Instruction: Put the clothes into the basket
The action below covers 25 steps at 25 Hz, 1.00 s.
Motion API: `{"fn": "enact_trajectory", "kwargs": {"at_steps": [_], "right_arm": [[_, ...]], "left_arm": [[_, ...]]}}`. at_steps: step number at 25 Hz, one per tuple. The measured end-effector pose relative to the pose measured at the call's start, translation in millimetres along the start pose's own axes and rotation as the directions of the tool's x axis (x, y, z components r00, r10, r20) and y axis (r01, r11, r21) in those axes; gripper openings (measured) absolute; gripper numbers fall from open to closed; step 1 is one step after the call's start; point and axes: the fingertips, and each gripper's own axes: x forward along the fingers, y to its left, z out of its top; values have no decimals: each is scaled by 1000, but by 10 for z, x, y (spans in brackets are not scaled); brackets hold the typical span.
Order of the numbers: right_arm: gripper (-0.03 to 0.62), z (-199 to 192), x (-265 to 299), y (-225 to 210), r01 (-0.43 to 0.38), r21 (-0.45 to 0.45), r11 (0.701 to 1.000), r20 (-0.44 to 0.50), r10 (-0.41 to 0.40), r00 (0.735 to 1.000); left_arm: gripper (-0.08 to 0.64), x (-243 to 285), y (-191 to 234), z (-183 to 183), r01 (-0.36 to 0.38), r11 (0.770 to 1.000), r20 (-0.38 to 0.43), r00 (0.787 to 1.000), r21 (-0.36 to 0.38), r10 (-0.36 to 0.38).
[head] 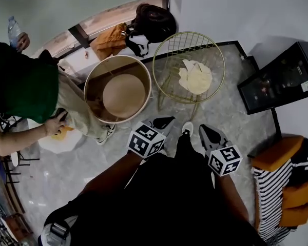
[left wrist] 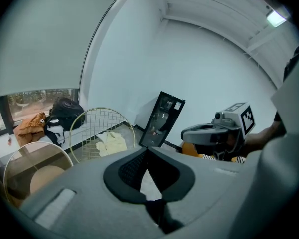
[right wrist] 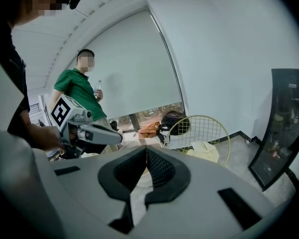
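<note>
A gold wire basket (head: 167,50) stands on the grey floor ahead of me, with a pale yellow cloth (head: 196,77) lying inside it. The same basket (left wrist: 97,126) and cloth (left wrist: 111,143) show in the left gripper view, and the basket (right wrist: 204,128) again in the right gripper view. My left gripper (head: 164,121) hangs short of the basket, jaws together and empty. To its right, my right gripper (head: 205,132) is also shut with nothing in it. Each gripper appears in the other's view: the right gripper (left wrist: 209,133) and the left gripper (right wrist: 97,134).
A round wooden tub (head: 95,76) stands left of the basket. A person in a green shirt (head: 25,91) bends over at the left. An orange garment (head: 110,40) and black bag (head: 154,22) lie by the window. A black cabinet (head: 280,78) and orange chair (head: 282,183) are at the right.
</note>
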Motion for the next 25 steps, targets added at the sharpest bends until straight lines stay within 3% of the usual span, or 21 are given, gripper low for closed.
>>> {"fn": "enact_trajectory", "kwargs": {"at_steps": [11,19,25], "right_arm": [[15,508,766,-1062,-82,-2,997,-48,82,995],[16,338,1338,-1688,-154,9,988,-169,154,974],[17,129,1763,-1896,-160,12,987,-255,158,954]], "left_arm": [[2,864,652,684,-108,994,-52,993,-10,108],[0,1416,985,784,-183,980,-107,979,-77,175],[2,1557,1235,641,-222,971,-179,963,-93,203]]}}
